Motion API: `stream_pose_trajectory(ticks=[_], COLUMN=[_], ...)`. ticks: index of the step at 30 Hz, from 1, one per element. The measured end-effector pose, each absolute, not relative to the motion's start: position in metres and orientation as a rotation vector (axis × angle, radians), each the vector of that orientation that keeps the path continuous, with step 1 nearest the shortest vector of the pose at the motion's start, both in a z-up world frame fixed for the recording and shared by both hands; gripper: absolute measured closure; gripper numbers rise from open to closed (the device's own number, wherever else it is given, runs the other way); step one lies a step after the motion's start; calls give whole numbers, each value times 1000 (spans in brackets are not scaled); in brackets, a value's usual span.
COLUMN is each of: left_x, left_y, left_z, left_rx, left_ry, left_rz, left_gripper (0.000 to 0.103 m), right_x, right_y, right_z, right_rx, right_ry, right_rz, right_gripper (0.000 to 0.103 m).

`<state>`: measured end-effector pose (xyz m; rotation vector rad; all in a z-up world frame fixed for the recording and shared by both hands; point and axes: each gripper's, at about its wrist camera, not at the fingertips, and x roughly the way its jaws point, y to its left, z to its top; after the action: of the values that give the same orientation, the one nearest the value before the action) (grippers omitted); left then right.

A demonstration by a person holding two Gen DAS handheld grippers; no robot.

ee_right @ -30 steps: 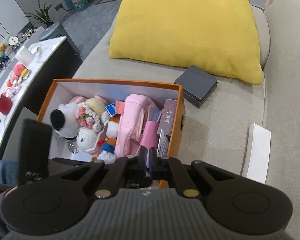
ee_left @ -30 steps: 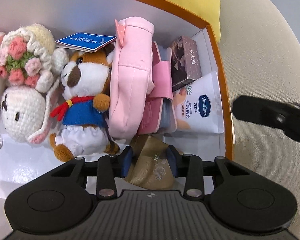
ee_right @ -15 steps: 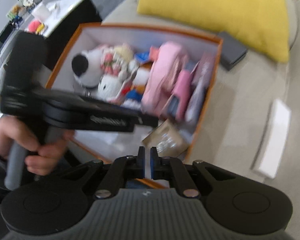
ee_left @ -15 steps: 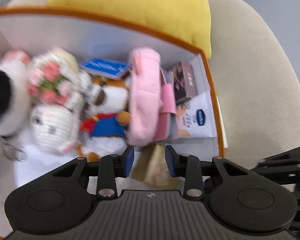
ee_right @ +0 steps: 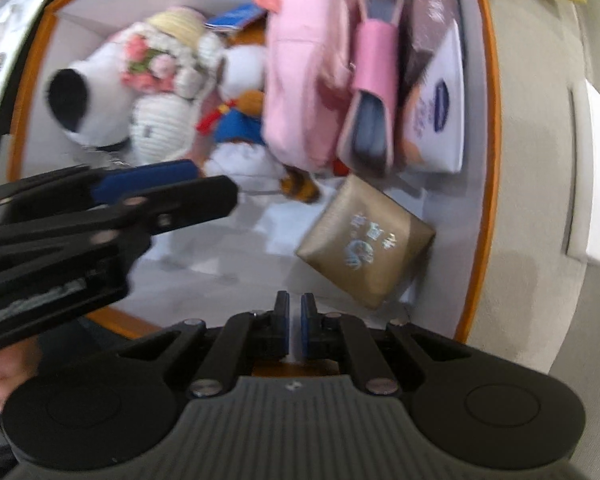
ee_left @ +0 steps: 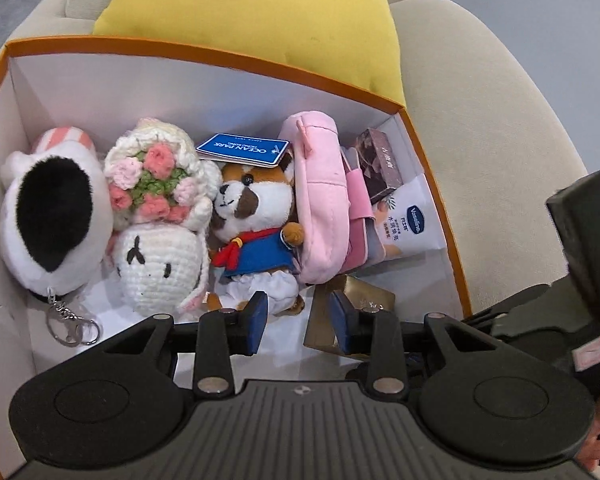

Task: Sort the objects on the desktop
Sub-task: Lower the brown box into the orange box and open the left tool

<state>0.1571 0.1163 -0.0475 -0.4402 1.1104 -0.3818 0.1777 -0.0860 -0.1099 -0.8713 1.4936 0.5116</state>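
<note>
Right tool (ee_right: 295,332) nearly clenched, empty, pointing down; gold pouch (ee_right: 366,240) lies just right and beyond it, flat, corner toward it. Left tool (ee_left: 296,322) released.

So a second back my left gripper (ee_left: 296,322) had the gold pouch (ee_left: 350,310) pinched between its fingers (ee_left: 256,320), low inside the orange box (ee_left: 236,62). Now I've let go and pulled up and back, so the pouch just lies on the box floor by the right wall, fingers apart over it. My right gripper (ee_right: 295,330) was up high looking across the sofa; I've tipped it down over the box's near corner, fingers almost together with nothing between them
</note>
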Motion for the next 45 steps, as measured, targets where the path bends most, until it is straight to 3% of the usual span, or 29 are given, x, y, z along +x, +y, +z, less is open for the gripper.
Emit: stream_pose_trajectory(ticks=[2,13,18,24,29,34,36,45], left_x=[153,151,150,154,152,152,152,153], left_y=[126,122,119,116,119,123,125,123], left_z=[-45,-58,-62,-65,-61,-60,-60,-63], left_rx=[-447,-486,-495,-506,-492,-507,-507,-501], left_ry=[1104,1107,1113,1092,1069,1057,1053,1054], left_rz=[-400,-427,-429,-425,-419,-415,-413,-425], left_gripper=[65,65,65,65,65,65,65,65], right_x=[178,157,144,154,153,153,152,125], right_y=[-89,-84,-75,-79,-85,-92,-95,-95], right_z=[-114,-112,-99,-88,-109,-129,-134,-145], right_rx=[-893,-1079,-1219,-1022,-969,-998,-1035,-1287], right_ry=[1462,1298,1057,1243,1398,1413,1385,1213], right_rz=[477,466,475,543,515,455,437,454], right_gripper=[103,103,97,96,95,95,102,103])
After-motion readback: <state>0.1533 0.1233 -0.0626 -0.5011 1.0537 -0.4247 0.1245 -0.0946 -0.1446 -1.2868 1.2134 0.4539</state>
